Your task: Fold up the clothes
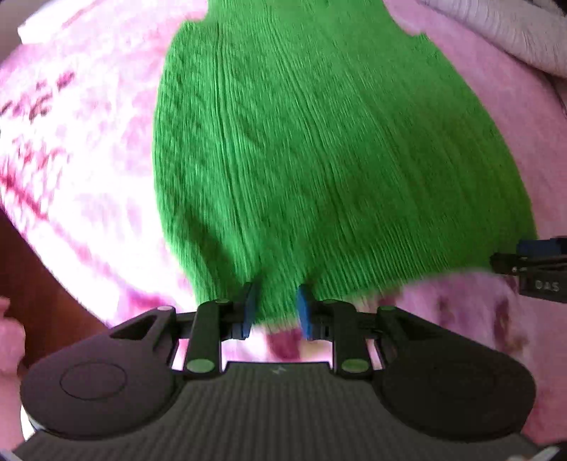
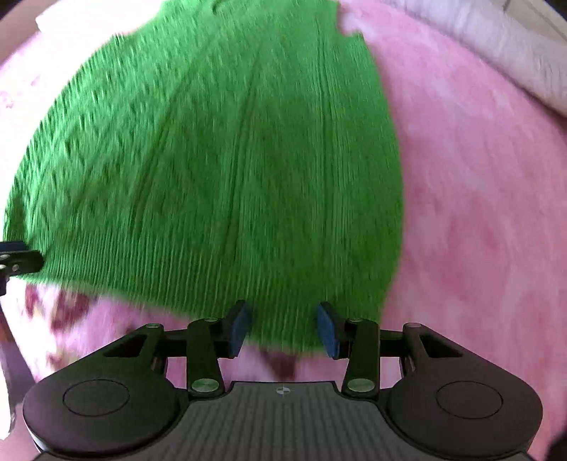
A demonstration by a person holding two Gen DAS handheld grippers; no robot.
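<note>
A bright green knitted sweater [image 1: 319,142] lies spread flat on a pink blanket; it also fills the right wrist view [image 2: 219,170]. My left gripper [image 1: 276,305] is open, its blue pads [image 1: 250,308] on either side of the sweater's near hem at the left corner. My right gripper [image 2: 283,328] is open, its blue pads [image 2: 327,333] straddling the near hem at the right corner. Each gripper shows at the edge of the other's view: the right gripper [image 1: 531,266] and the left gripper [image 2: 17,262]. Both views are blurred by motion.
The pink blanket [image 2: 478,212] with darker flower prints covers the bed. A pale grey-white quilt [image 1: 514,32] is bunched at the far right; it also shows in the right wrist view [image 2: 496,46]. A brown bed edge [image 1: 39,283] runs at the left.
</note>
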